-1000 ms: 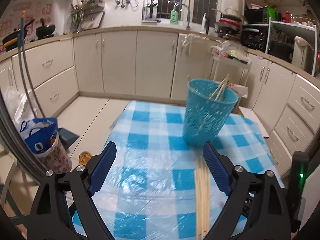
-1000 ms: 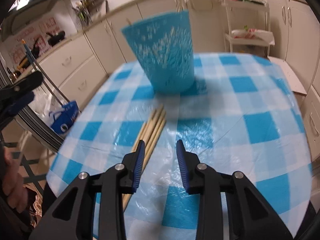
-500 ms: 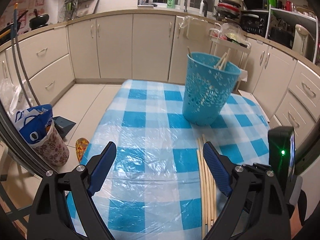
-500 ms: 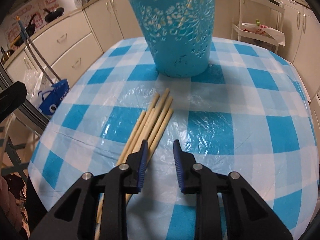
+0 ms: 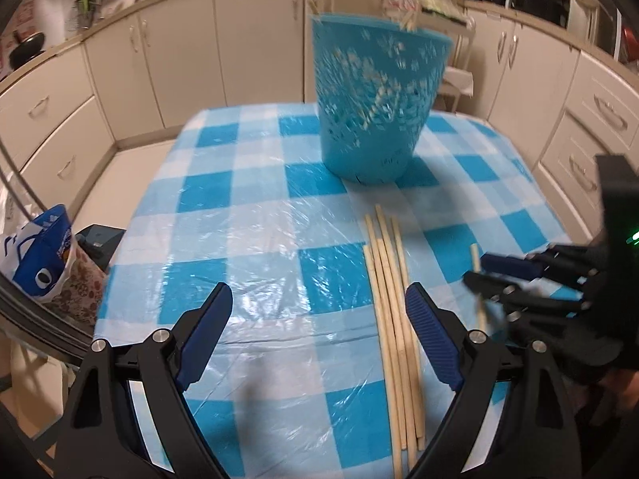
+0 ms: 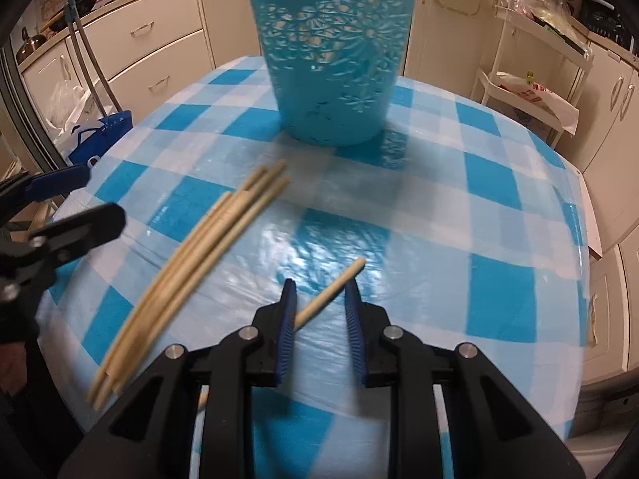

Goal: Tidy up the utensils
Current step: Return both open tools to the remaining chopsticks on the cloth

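A blue perforated basket (image 5: 379,103) stands at the far side of the checked table and holds some chopsticks; it also shows in the right wrist view (image 6: 331,56). Several wooden chopsticks (image 5: 395,311) lie in a bundle on the cloth, seen too in the right wrist view (image 6: 191,271). My left gripper (image 5: 319,319) is open and empty, its right finger beside the bundle. My right gripper (image 6: 321,299) has one chopstick (image 6: 331,291) slanting between its fingers, resting against the left one; the jaws stand a little apart. It appears in the left wrist view (image 5: 495,271) to the right of the bundle.
The table (image 5: 223,239) wears a blue-and-white checked cloth under clear plastic. Cream kitchen cabinets (image 5: 179,52) ring the room. A blue bag (image 5: 36,255) stands on the floor left of the table. A white trolley (image 6: 531,76) stands behind at right.
The right gripper has separated one chopstick from the bundle, and it now sits between its fingers. Both grippers have moved in closer over the table; the views are blurred by motion.
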Available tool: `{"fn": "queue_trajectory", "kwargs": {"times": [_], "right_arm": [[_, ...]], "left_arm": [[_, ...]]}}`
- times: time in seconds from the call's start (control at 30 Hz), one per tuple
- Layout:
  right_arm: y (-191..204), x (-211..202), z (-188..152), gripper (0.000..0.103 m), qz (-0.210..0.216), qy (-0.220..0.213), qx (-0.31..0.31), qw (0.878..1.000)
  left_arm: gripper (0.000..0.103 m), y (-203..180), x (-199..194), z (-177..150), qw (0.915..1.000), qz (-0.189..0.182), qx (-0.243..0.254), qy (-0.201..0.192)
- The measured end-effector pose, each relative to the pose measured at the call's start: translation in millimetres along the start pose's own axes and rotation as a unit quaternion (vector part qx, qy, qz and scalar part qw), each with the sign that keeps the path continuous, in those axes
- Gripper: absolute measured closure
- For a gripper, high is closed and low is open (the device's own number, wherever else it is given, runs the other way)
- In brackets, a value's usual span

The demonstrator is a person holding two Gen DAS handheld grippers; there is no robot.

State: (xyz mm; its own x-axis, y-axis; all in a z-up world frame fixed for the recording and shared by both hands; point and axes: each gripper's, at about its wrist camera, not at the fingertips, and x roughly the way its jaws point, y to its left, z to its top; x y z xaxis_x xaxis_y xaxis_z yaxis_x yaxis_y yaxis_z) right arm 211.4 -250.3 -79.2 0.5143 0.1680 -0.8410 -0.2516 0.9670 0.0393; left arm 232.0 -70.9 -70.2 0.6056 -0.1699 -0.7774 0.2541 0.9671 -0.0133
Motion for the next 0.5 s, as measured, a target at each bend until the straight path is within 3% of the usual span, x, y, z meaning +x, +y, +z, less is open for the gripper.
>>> {"fn": "queue_trajectory", "kwargs": {"times": [0.23, 0.5], "right_arm": [[-12, -3, -5, 0.08, 0.024, -0.015, 0.022, 0.999], [-23, -4, -6, 0.08, 0.051, -0.021, 0.046, 0.997]], "left_arm": [[0.025, -10, 29, 3, 0.9989, 0.021, 0.023, 0.036], [0.027, -21, 41, 4, 0.9969, 0.044, 0.042, 0.05]]}}
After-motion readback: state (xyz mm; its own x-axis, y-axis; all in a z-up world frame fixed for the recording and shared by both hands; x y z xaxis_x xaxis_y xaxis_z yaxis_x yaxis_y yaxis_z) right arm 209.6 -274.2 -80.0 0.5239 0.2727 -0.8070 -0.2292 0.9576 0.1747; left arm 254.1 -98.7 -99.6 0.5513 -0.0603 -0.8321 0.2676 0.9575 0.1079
